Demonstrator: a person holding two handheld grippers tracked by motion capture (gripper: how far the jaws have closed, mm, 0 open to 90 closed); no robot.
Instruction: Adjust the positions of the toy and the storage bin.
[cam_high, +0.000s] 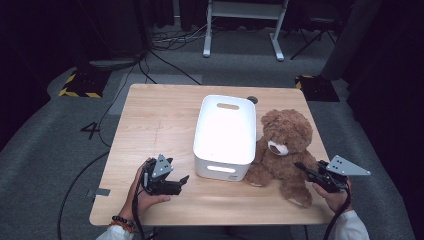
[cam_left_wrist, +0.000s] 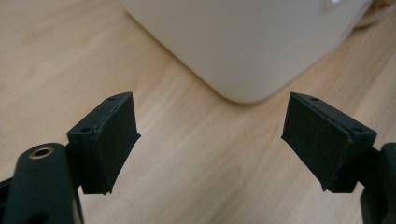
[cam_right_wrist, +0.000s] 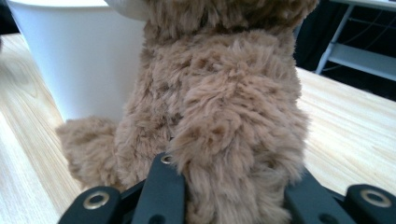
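The right gripper (cam_high: 303, 167) has its jaws clamped on the teddy bear (cam_high: 283, 150), fur bulging between them; the bear sits on the desk (cam_high: 160, 120), touching the white bin (cam_high: 225, 135); the left gripper (cam_left_wrist: 210, 140) jaws stand apart, nothing between them, the bin's corner just ahead.

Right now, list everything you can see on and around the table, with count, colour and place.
Table: one, light wood, centre of the room.
Bin: one, white, mid-table, handle slots at both ends.
Teddy bear: one, brown, sitting against the bin's right side.
Desk frame: one, white, on the floor beyond the table.
Floor cables: several, black, grey carpet behind the table.
Hazard-striped bases: two, black and yellow, beside the far corners.
Left claw: one, black, open over bare wood near the bin's corner.
Right claw: one, black, shut on the bear's arm.
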